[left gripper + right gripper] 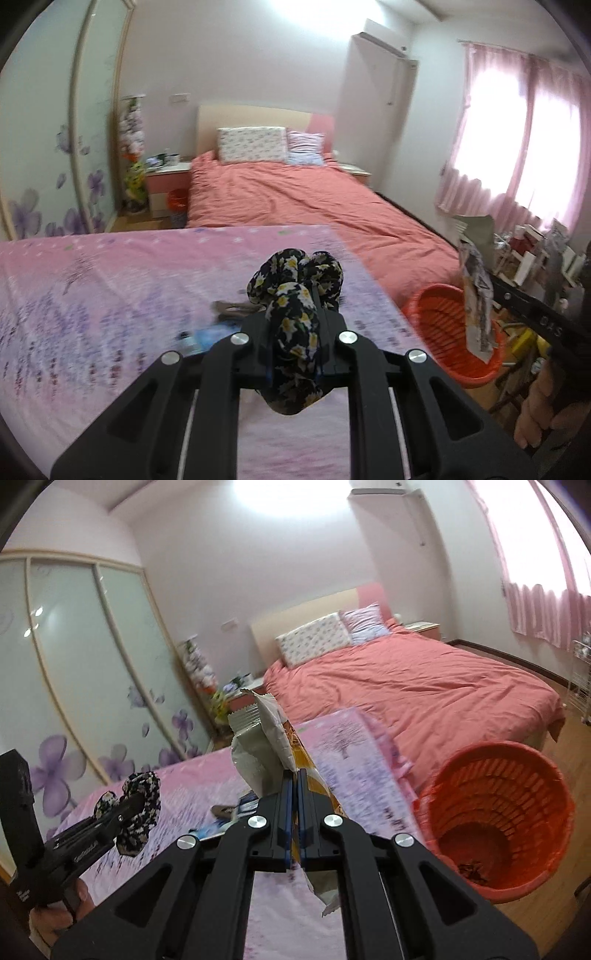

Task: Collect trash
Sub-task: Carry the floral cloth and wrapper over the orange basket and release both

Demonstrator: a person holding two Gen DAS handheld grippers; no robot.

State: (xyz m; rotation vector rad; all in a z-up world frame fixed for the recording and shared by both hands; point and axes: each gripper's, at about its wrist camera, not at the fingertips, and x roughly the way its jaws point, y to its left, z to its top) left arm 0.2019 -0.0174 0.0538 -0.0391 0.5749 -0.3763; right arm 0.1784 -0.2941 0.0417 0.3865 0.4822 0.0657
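The left hand-held gripper point(295, 325) is clamped narrow on a bunched black cloth with yellow and white flowers point(295, 295), which bulges out beyond the fingertips and hangs below the jaws, lifted above the pink lavender-print cover point(110, 295) of the counter in the near part of the room. The right hand-held gripper point(294, 794) is closed tight on a crumpled snack wrapper point(262, 738), pale grey-green with an orange printed side; the wrapper sticks up past the fingertips and its torn end dangles under the jaws. From the left wrist view that wrapper hangs directly over the orange plastic basket point(454, 332), which stands on the wooden floor just to the right of the counter, between it and the bed with the coral duvet point(314, 195). Some dark scraps lie at the basket's bottom in the right wrist view. More litter lies on the pink cover beyond the fingers: a blue and white packet point(218, 827) and a small brown-grey piece point(232, 308), both blurred. Two pillows point(253, 144) lean on the headboard at the far end, a sliding wardrobe with purple flowers point(74, 701) fills the left side, and pink curtains point(517, 147) hang on the right
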